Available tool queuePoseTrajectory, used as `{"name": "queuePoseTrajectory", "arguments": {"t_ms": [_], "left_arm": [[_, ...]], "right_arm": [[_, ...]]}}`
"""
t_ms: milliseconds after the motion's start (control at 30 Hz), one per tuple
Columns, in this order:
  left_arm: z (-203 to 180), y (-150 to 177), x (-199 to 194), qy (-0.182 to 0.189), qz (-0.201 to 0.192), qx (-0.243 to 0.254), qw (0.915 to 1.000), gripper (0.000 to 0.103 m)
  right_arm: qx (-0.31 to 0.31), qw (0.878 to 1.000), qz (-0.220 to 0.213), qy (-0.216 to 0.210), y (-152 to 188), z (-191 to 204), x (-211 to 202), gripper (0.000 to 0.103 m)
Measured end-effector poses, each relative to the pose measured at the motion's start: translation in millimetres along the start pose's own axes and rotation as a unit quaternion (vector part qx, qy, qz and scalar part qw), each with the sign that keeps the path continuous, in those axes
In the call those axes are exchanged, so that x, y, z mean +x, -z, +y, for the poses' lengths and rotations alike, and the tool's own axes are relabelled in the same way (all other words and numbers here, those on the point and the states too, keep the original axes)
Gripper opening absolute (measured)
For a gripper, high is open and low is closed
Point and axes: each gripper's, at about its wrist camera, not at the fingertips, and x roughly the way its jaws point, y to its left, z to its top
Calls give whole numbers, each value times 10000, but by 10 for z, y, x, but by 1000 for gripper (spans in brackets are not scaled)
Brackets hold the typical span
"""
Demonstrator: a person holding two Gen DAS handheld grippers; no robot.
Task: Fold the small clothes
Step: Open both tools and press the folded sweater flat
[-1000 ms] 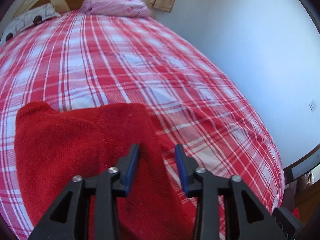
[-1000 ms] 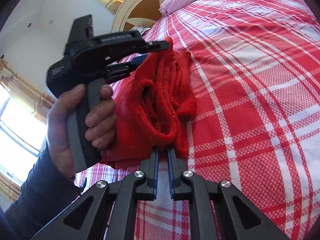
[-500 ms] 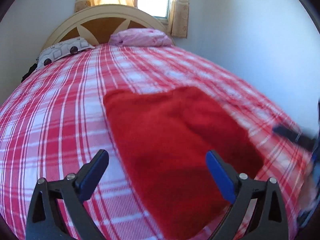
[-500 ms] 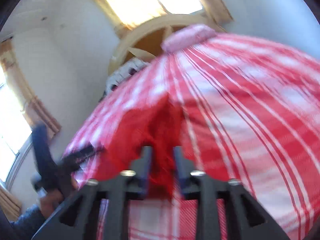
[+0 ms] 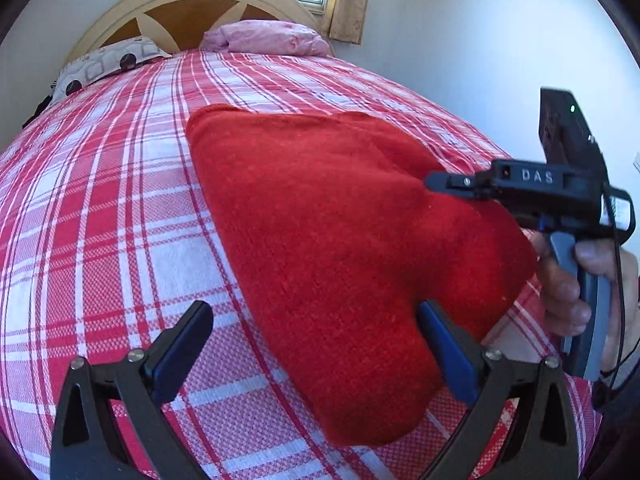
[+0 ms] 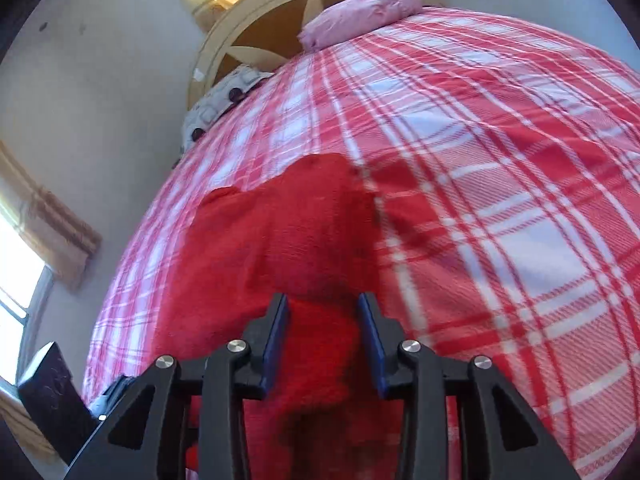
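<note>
A red knit garment (image 5: 340, 216) lies folded on the red and white plaid bedspread (image 5: 120, 200). My left gripper (image 5: 316, 340) hovers at its near end with jaws spread wide and still opening; the garment's near corner lies between them, untouched by the pads. In the left wrist view my right gripper (image 5: 434, 182) reaches over the garment's right edge, held by a hand (image 5: 568, 288). From its own camera the right gripper (image 6: 324, 332) has its jaws partly apart and closing. Red fabric (image 6: 280, 240) shows in the gap, and the blue pads (image 6: 276, 336) do not visibly press on it.
Two pillows, one pink (image 5: 268, 36) and one patterned grey (image 5: 104, 64), lie against the cream headboard (image 5: 192, 0). White walls run along the right side of the bed (image 5: 480, 40), with curtained windows behind the headboard and at the left (image 6: 24, 264).
The left gripper let go, opened wide and pulled back from the garment. The right gripper released the bunched edge and opened; the garment now lies flat and folded.
</note>
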Motion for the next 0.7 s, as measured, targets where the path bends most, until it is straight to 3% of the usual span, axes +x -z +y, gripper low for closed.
{"name": "queuePoseTrajectory", "arguments": {"t_ms": [167,267,400,500,533,633,667,700], "left_arm": [[-21,20,-14,-50,-52,3,10000,103],[-12,43,-41,-37,-100,-34,9999,103],[22,74,-120,46,-264,-137,9995,103],[38,86,-161,57,-369,-204,9991,103],[61,85,-161,44,-378,-250,9990,103],[105,100,-163,6,-340,-381,9987,103],[114,107,-169,-4,-347,-413,9985,103],[115,113,-171,-2,-342,-417,9985,103]], "right_arm": [[-148,9995,-215,163,15,103,-191,48],[-601,9938,-786,498,142,378,-538,49],[-1373,9830,-1167,349,322,758,-788,49],[-1883,9787,-820,51,505,939,-758,49],[-1917,9790,-665,209,545,933,-682,49],[-1402,9853,9,979,569,617,-357,49],[-1017,9907,288,859,589,400,-247,49],[-771,9948,228,632,598,296,-262,49]]}}
